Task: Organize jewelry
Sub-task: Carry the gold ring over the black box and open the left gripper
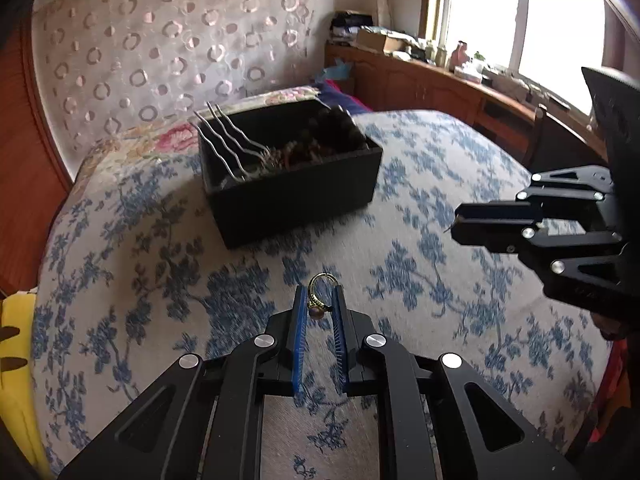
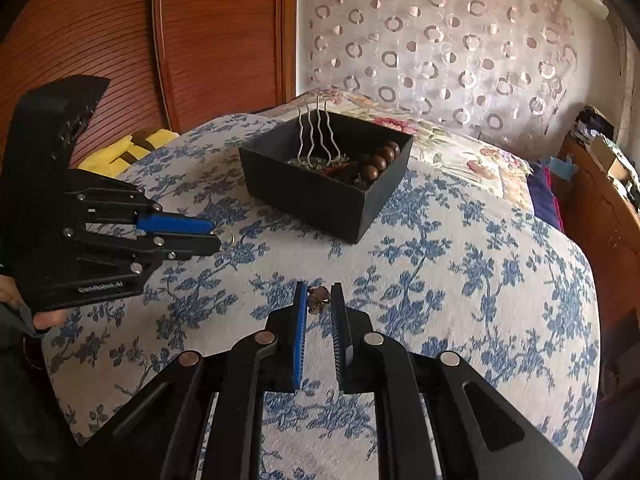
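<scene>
Blue-flowered white bedding point(image 1: 420, 240) is spreading under both of your tools, with a wall of ringed, sheer curtain point(image 1: 160, 40) rising behind it. You are holding the left gripper point(image 1: 319, 300) clamped on a small gold ring with a brownish stone point(image 1: 316, 300); the ring's band is poking out past the blue pads point(image 1: 298, 320), its stone sitting between them. You are holding the right gripper point(image 2: 319, 300) closed on a small brownish, crumpled-looking jewelry piece point(image 2: 318, 300), pinched near the tips; what kind of piece it is, you cannot tell. Both tools are hovering just above the cover, apart from each other. Further back, a black rectangular open box point(image 2: 320, 204) is sitting on the bedding, well beyond both sets of tongs, with wavy silver hairpins point(image 2: 316, 132) leaning against its wall and dark wooden beads point(image 2: 380, 160) lying inside.
</scene>
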Available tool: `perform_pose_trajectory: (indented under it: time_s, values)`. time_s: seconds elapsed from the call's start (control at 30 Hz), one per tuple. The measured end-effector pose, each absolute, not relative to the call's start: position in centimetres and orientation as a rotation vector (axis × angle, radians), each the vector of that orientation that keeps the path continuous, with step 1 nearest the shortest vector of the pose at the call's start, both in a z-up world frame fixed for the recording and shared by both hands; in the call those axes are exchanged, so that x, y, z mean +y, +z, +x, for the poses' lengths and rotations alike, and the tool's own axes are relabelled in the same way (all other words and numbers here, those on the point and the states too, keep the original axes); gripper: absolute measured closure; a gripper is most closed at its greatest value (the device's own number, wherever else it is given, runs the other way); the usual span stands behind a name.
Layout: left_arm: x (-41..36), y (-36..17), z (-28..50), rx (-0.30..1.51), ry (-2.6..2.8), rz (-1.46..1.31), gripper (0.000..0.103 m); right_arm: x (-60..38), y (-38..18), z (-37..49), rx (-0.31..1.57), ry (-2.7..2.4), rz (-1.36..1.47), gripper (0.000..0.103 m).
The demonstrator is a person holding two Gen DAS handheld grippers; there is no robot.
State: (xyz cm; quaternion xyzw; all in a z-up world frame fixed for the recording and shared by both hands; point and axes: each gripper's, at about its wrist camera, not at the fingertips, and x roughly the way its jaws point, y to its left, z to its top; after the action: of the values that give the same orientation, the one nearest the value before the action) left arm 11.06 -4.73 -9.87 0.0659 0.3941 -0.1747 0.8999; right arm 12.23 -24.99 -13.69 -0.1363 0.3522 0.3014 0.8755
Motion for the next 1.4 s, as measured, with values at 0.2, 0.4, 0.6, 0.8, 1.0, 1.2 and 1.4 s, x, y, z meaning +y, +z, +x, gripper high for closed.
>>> perform_pose_trajectory:
  time_s: [0.2, 0.4, 0.6, 0.8, 1.0, 1.2, 1.4]
  values:
    - [-4.3, -8.3, 12.7, 0.781, -0.343, 0.121, 0.092, -24.6, -12.2, 14.0, 0.703, 0.635, -0.281, 0.090]
    - [-3.8, -6.8, 14.4, 0.753, -0.330, 0.106, 0.092, -23.9, -10.8, 16.4, 0.671, 0.644, -0.259, 0.090]
    - [-3.1, -5.9, 16.6, 0.741, -0.312, 0.093, 0.091, -22.9, -10.1, 19.1, 0.658, 0.654, -0.252, 0.090]
    - [-2.5, -5.8, 18.6, 0.747, -0.302, 0.084, 0.091, -21.9, -10.3, 21.4, 0.668, 0.672, -0.249, 0.089]
    - [-2.6, -6.0, 20.4, 0.758, -0.306, 0.083, 0.091, -21.8, -10.3, 22.5, 0.666, 0.674, -0.235, 0.086]
    - [-2.9, -6.3, 21.7, 0.764, -0.316, 0.084, 0.091, -22.3, -10.2, 22.9, 0.659, 0.659, -0.224, 0.081]
    - [-3.8, -6.4, 23.3, 0.769, -0.322, 0.093, 0.091, -23.2, -9.8, 23.0, 0.640, 0.634, -0.201, 0.081]
